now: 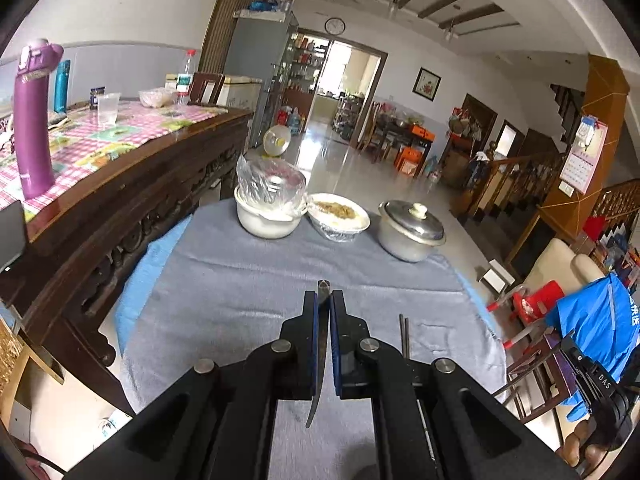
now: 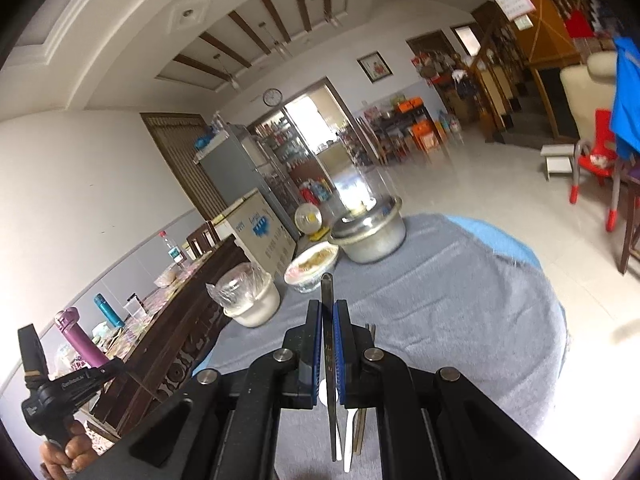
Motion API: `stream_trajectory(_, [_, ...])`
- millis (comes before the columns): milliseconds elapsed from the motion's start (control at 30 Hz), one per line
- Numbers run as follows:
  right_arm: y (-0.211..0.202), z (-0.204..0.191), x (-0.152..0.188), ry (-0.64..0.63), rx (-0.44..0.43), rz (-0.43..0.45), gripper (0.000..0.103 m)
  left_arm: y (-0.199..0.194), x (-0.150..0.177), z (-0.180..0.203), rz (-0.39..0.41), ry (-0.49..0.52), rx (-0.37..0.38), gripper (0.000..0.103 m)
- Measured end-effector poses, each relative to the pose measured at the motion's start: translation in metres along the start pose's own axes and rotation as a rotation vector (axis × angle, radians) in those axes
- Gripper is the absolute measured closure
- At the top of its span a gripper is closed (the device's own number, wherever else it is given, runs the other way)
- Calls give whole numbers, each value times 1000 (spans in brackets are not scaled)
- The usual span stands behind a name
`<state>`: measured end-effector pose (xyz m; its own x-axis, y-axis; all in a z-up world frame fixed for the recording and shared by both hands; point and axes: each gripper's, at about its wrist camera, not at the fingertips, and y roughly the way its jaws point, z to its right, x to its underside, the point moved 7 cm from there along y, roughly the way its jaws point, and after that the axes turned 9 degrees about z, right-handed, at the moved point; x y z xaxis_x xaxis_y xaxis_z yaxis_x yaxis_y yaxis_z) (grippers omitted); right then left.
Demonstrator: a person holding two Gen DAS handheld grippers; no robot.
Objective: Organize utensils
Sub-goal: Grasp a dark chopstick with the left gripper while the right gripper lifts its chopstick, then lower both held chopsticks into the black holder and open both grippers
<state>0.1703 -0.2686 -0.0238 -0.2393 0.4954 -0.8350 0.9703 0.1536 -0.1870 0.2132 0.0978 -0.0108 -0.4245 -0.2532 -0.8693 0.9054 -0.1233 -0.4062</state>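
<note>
While the left gripper [image 1: 324, 300] pinches a thin dark curved metal utensil [image 1: 322, 292] tight between its jaws, the right gripper [image 2: 328, 308] squeezes a long dark flat metal utensil [image 2: 327, 292]; a grey cloth [image 1: 248, 280] lies below both jaws; a round metal pot [image 1: 408, 236] sits far ahead.

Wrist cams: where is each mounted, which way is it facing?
Left wrist: on the left hand-held gripper, looking along its fingers over the grey cloth to the lidded metal pot; a hand shows at lower right.
Right wrist: on the right hand-held gripper, rolled, same direction; a hand shows at lower left.
Shared: cloth, pot, wall clock.
</note>
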Motion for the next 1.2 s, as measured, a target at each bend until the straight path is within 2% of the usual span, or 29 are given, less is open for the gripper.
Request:
stream_trajectory(400, [-47,-42,-30,-88,-65,132,96,-60,-24,39,98,40,98,97])
stream_trajectory(600, [-68,-55,-40,-115,-104,165,96,-83,-29,57,128,60,134,97])
stream_trajectory(967, [-91,-70,-41,-133,-187,172,96,-110,-33,81,160,89,190,97])
stream_trajectory(1200, [-83,-78,-24,-143,-218,120,96,-111,-19,98,123,104,239,97])
